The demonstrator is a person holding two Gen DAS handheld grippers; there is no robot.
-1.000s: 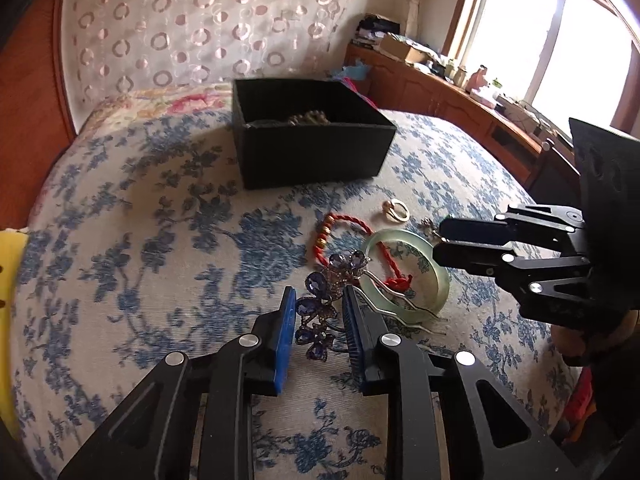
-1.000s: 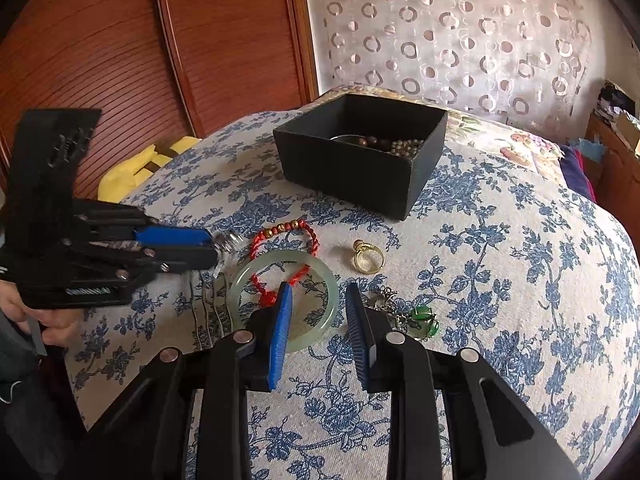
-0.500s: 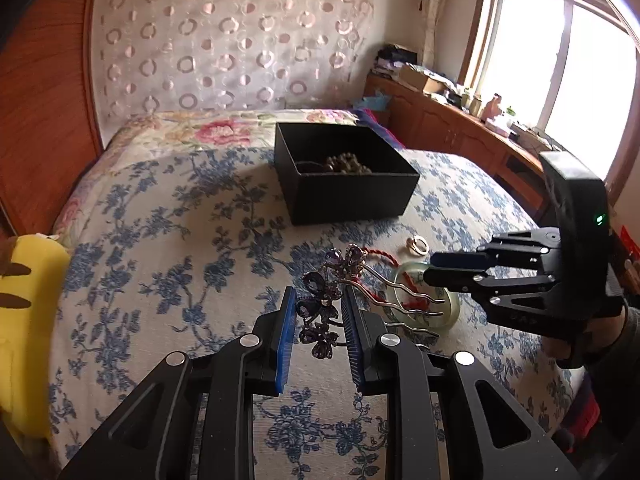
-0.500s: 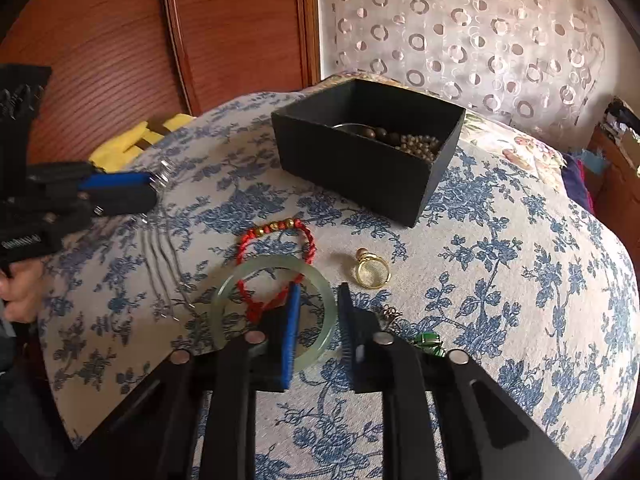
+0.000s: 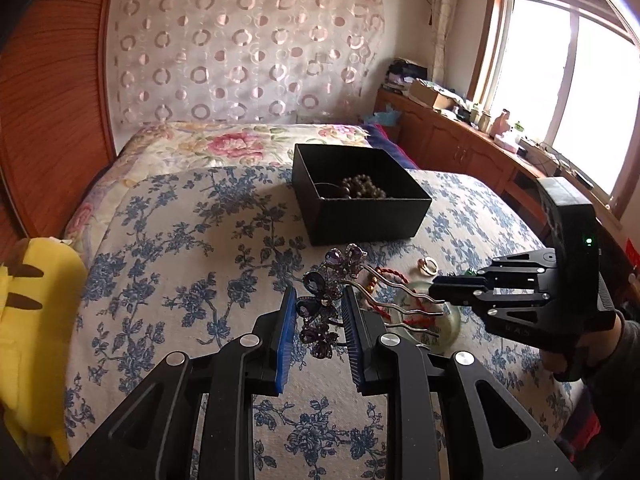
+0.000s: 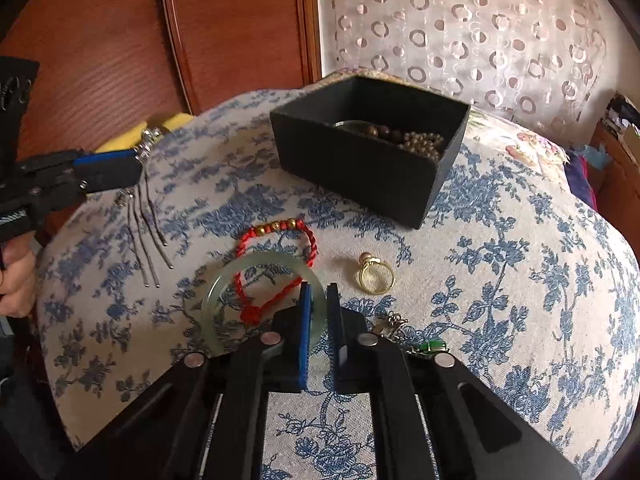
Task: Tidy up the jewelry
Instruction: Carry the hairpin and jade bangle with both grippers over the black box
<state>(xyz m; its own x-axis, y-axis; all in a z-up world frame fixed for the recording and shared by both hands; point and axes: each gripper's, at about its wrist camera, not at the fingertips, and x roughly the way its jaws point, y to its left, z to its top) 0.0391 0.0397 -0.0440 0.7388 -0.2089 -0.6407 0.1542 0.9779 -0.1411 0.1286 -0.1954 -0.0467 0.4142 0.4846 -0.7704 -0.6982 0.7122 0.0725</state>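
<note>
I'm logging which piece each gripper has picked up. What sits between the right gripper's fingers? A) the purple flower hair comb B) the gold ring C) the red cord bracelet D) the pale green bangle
D: the right gripper is closed on the rim of the pale green bangle, while the gold ring lies apart on the bedspread.

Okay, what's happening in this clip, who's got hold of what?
A person is sorting jewelry on a bed, tongs in each hand. The left tongs hold a purple flower hair comb lifted off the bedspread. The right tongs are clamped on the rim of the pale green bangle, which lies over a red cord bracelet. A gold ring lies loose, and the black box already holds beads.
</note>
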